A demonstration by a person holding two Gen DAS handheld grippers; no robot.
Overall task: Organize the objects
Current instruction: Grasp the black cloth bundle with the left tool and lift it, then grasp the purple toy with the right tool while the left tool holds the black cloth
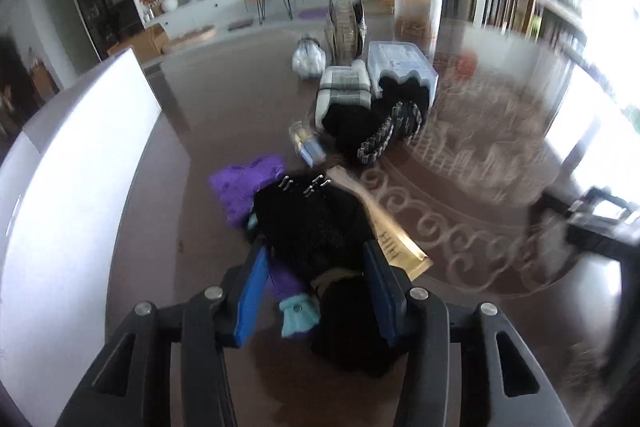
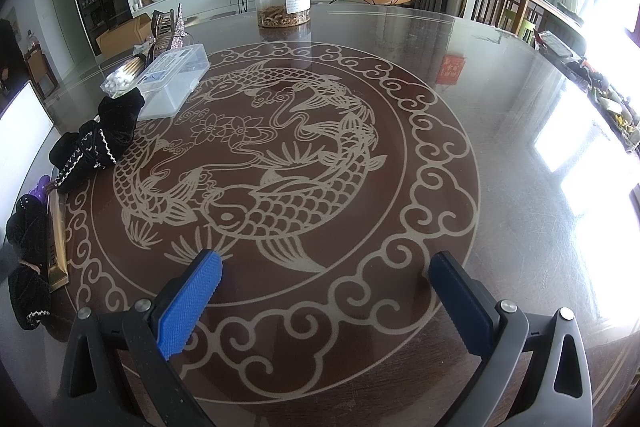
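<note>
The left gripper (image 1: 316,291) is straddling, jaws parted, a near-left heap of black velvet hair ties (image 1: 316,227) and a purple scrunchie (image 1: 248,187), while the right gripper (image 2: 332,291) is hanging wide open and empty over the round table (image 2: 500,107), so sorting is looking barely begun.
</note>
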